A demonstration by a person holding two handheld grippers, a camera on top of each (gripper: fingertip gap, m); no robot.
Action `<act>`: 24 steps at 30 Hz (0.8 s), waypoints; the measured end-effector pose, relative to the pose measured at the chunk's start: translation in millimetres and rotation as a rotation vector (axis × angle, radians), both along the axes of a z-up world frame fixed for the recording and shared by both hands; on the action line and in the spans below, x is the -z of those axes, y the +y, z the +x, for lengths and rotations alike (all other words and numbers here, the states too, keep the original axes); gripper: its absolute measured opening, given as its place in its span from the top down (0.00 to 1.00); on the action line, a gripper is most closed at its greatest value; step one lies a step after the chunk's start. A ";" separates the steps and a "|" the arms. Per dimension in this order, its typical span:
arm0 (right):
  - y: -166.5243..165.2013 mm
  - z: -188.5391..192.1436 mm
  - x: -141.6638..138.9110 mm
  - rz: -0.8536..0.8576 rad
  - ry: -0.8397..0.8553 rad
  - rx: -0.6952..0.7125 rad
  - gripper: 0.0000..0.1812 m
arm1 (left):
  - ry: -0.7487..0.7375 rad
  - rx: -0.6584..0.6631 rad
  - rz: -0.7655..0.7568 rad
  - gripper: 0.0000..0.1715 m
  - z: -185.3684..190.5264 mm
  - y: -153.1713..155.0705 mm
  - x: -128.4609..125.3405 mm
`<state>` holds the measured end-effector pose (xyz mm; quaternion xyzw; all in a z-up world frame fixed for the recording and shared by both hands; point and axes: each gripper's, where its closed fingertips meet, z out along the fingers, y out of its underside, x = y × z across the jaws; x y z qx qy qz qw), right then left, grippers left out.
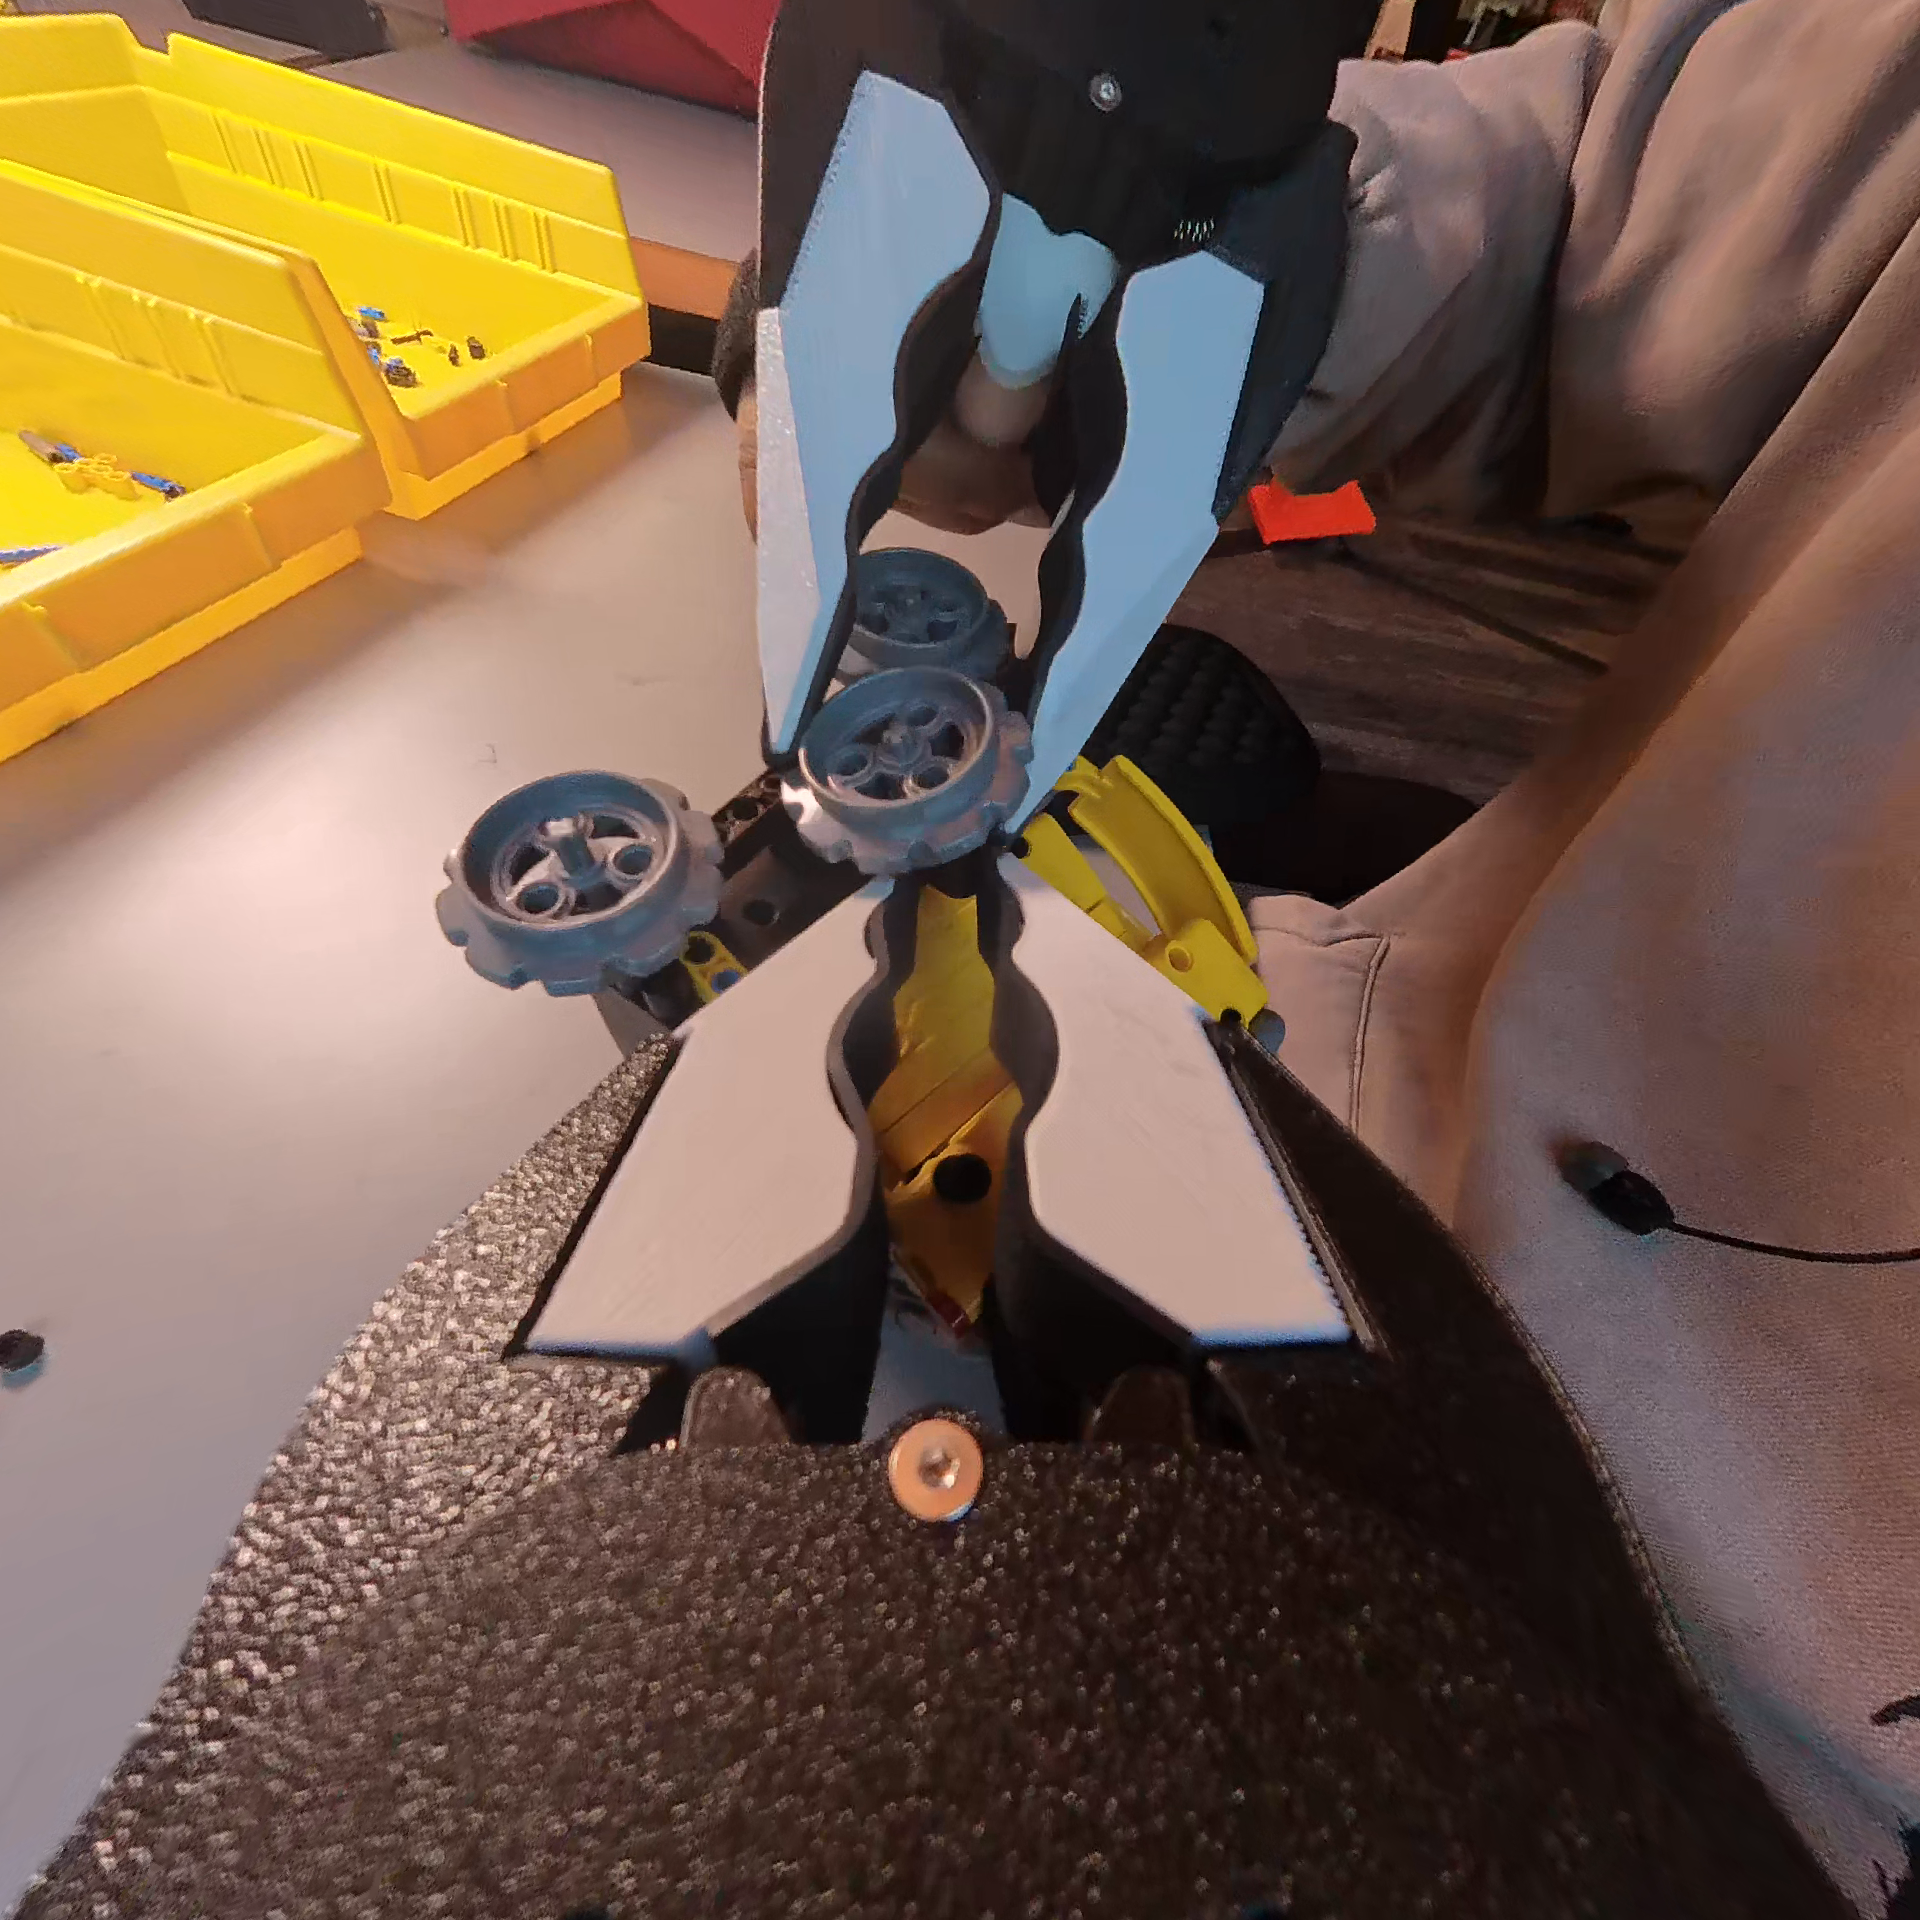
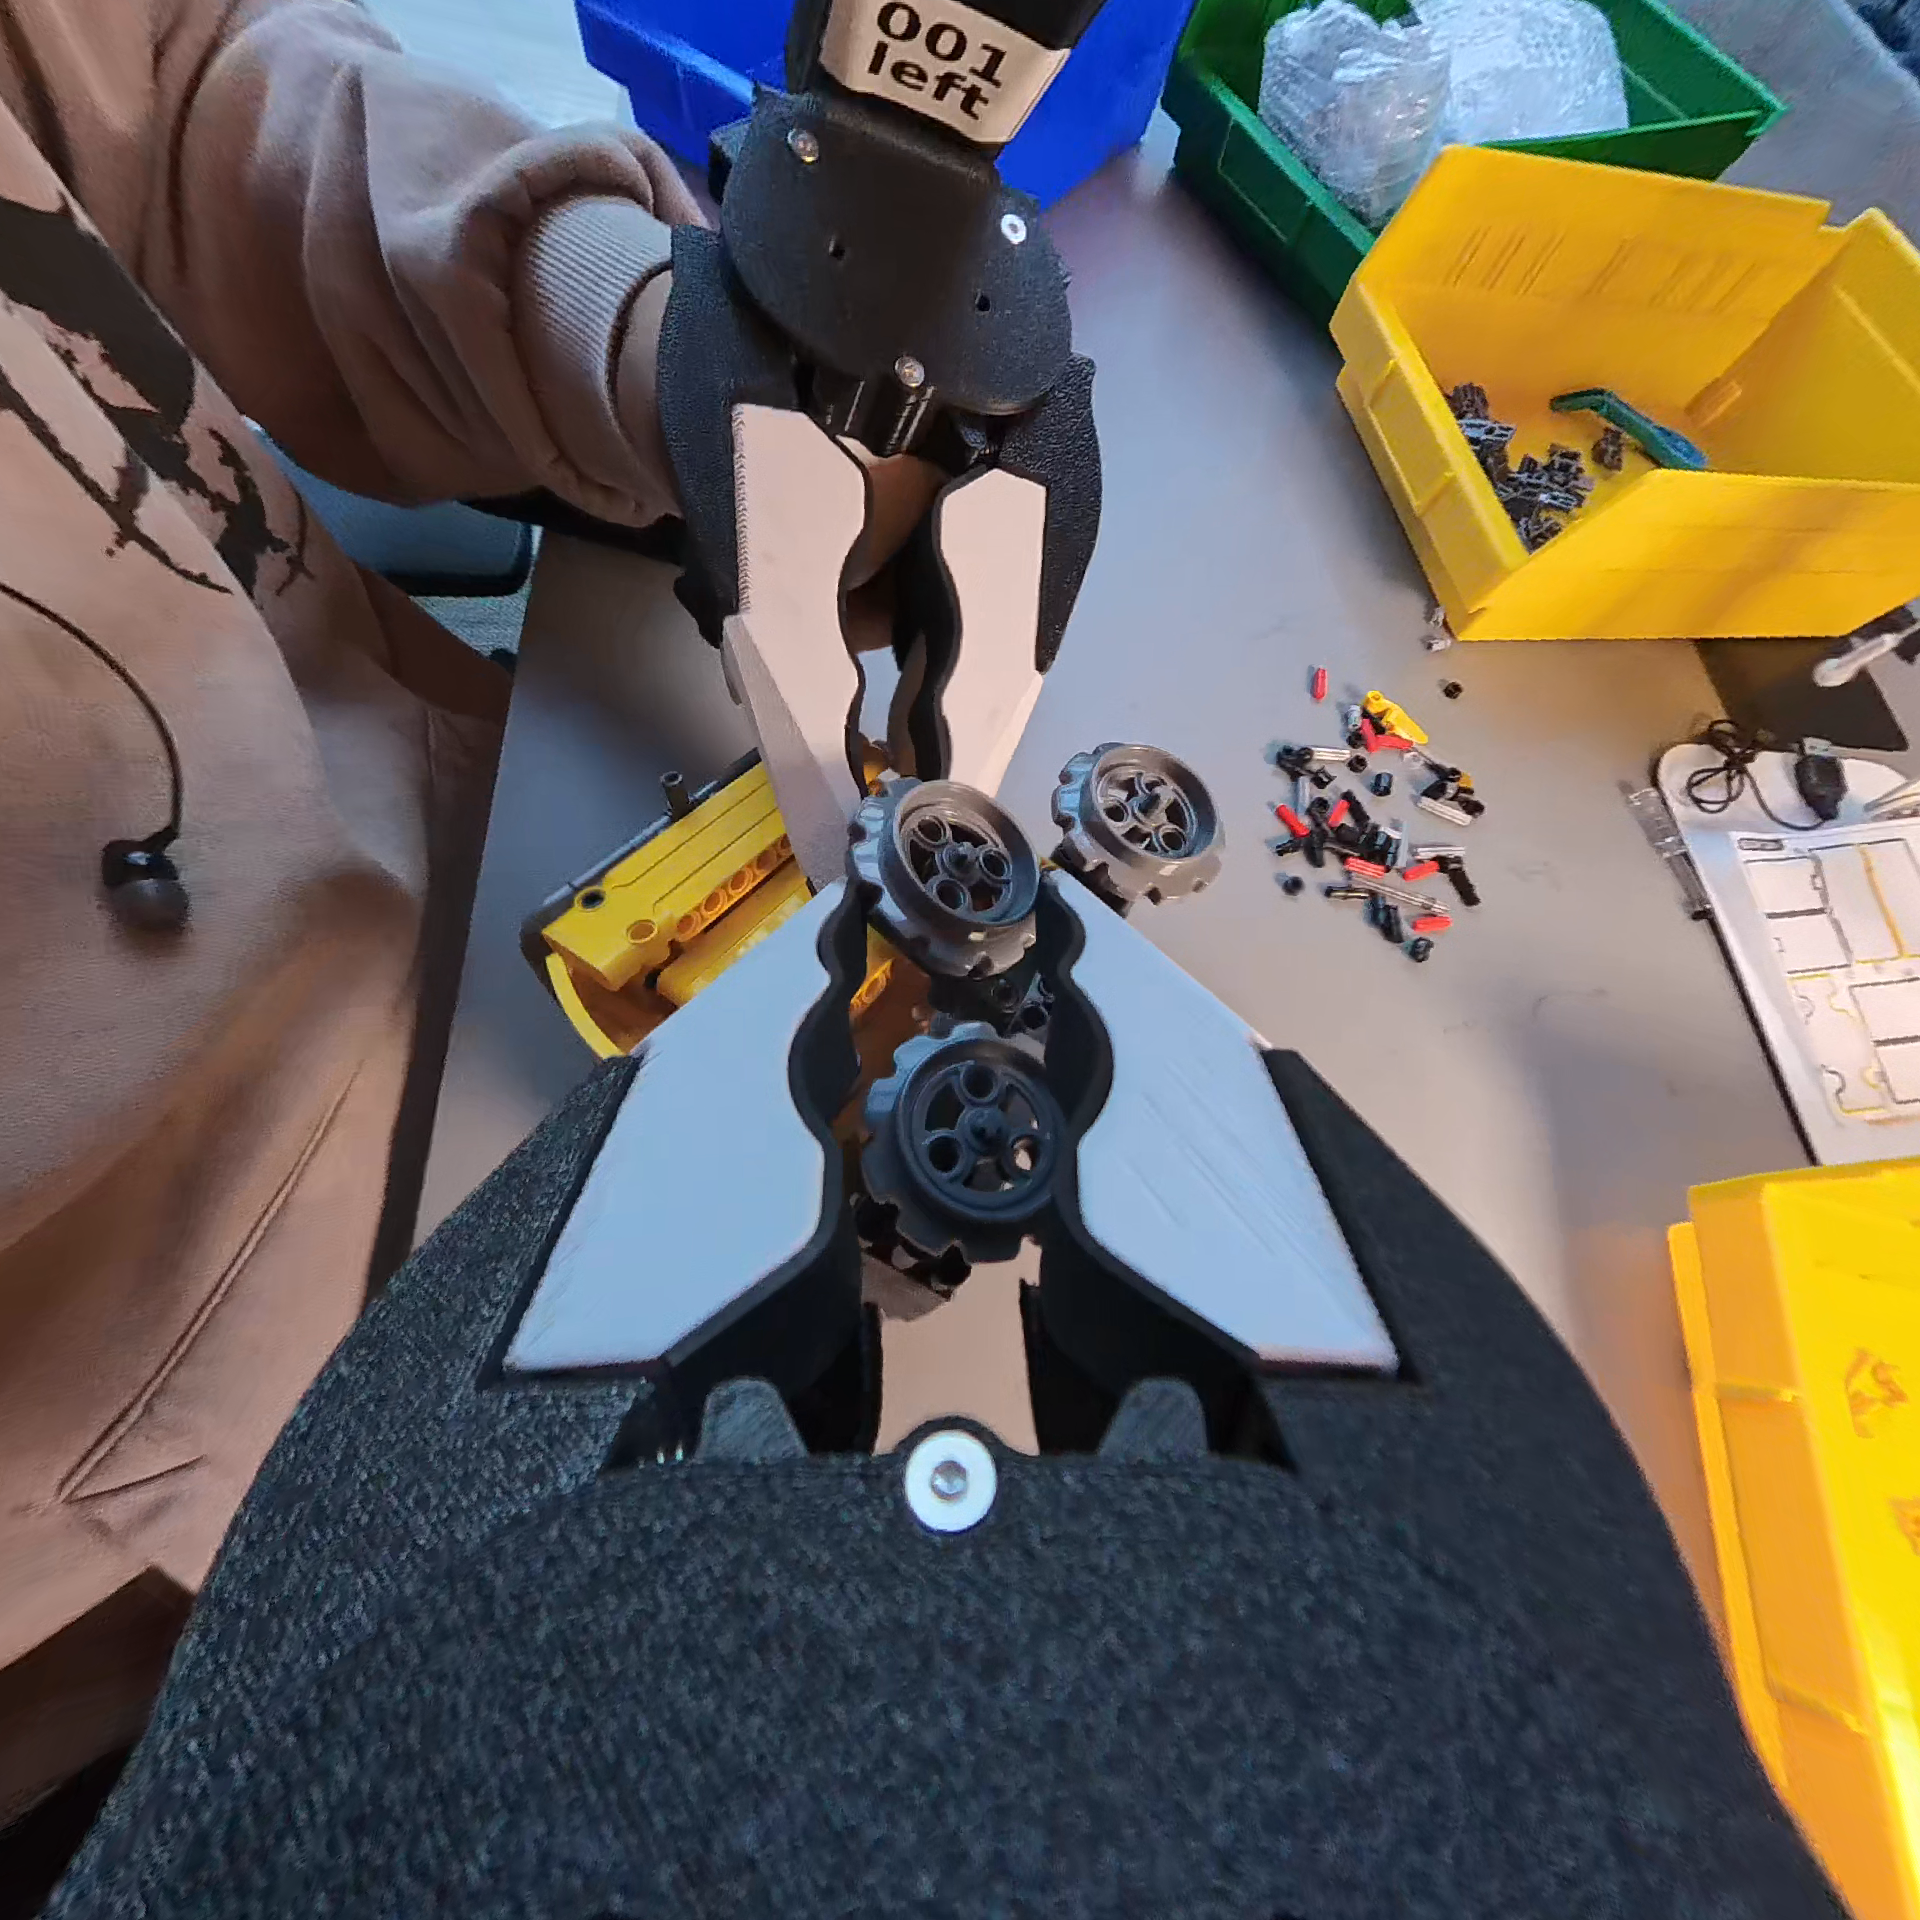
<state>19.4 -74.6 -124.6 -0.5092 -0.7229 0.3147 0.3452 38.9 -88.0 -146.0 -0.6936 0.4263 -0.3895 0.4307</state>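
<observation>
A yellow brick-built vehicle model [image 1: 935,1081] with grey lugged wheels is held above the grey table. My left gripper [image 1: 945,888] is shut on the model's yellow body. It comes in from the top of the right wrist view [image 2: 894,831], where the model [image 2: 665,914] also shows. My right gripper [image 2: 951,904] is shut on one grey wheel [image 2: 956,862], with a second wheel [image 2: 977,1138] lower between its fingers. In the left wrist view the right gripper [image 1: 904,790] reaches down around that wheel [image 1: 899,764]. Another wheel [image 1: 582,873] sticks out to the left.
Yellow bins [image 1: 312,312] with small parts stand at the left. On the right are a yellow bin [image 2: 1662,540], a green bin [image 2: 1299,218], a blue bin [image 2: 665,62], loose small parts [image 2: 1361,821] and a printed sheet [image 2: 1829,935]. A person's beige sweatshirt [image 2: 260,727] is close by. Less than 4 cm separates the two grippers' tips.
</observation>
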 end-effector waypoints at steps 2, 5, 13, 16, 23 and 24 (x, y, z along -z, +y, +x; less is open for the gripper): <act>-2.5 3.2 2.0 -0.042 -0.026 0.007 0.83 | 0.004 0.004 0.005 0.93 1.5 -1.0 0.1; -10.8 4.3 0.8 -0.021 -0.100 -0.041 0.76 | 0.057 0.032 0.087 0.93 1.2 -2.2 1.0; -16.8 4.1 13.0 0.016 -0.421 -0.255 0.73 | 0.085 0.152 0.183 0.93 -4.4 -7.0 1.4; -14.9 1.0 11.9 -0.061 -0.505 -0.291 0.77 | 0.105 0.166 0.172 0.93 -5.7 -5.3 1.5; -5.4 1.4 13.0 0.015 -0.603 -0.271 0.78 | 0.079 -0.039 0.140 0.90 -4.1 6.3 1.6; -4.7 1.6 13.1 0.028 -0.607 -0.258 0.78 | 0.085 -0.086 0.146 0.89 -3.7 9.3 1.9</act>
